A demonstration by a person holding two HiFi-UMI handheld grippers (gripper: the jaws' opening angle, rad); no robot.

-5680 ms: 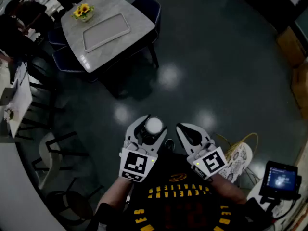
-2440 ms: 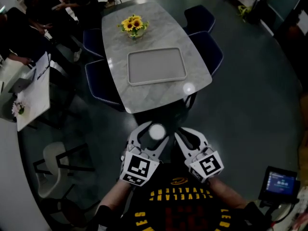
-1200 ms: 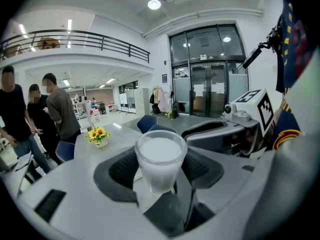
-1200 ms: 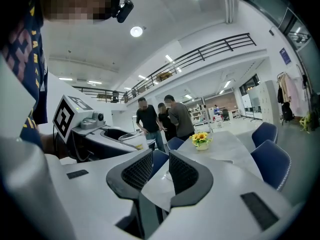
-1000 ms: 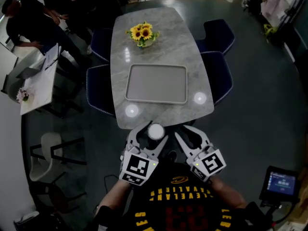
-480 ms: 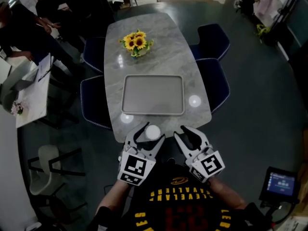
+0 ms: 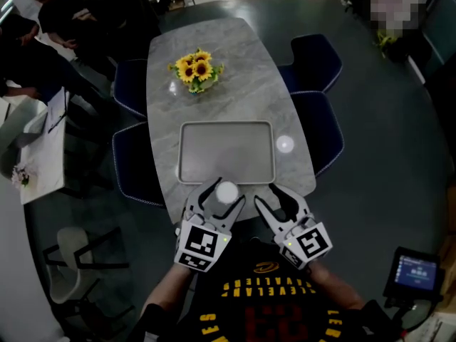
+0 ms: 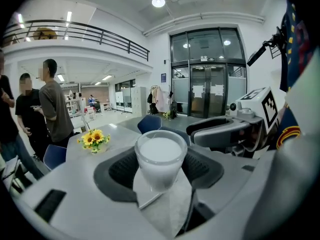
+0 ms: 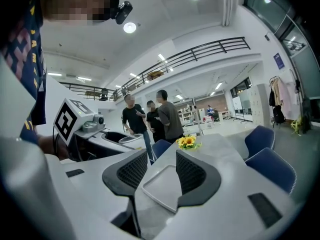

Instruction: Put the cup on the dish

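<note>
A small white cup point(image 7: 226, 191) sits between the jaws of my left gripper point(image 7: 226, 193), which is shut on it; in the left gripper view the cup point(image 8: 160, 156) stands upright in the left gripper point(image 8: 159, 168). The dish is a grey rectangular tray point(image 7: 228, 152) lying on the marble table point(image 7: 235, 63), just beyond both grippers. My right gripper point(image 7: 273, 204) hovers over the table's near edge beside the left one. Its jaws have just been opening and nothing is between them; the right gripper point(image 9: 162, 173) frames the tray point(image 9: 161, 188) ahead.
A vase of sunflowers point(image 7: 194, 68) stands on the table beyond the tray. Dark blue chairs point(image 7: 318, 57) line the right side and others point(image 7: 135, 84) the left. People stand at the upper left point(image 7: 64, 20). A lit tablet point(image 7: 413, 269) is at the lower right.
The table and tray have come nearer; both grippers now reach over the table's near edge. The cup stays in the left gripper. The right jaws stand wider apart.
</note>
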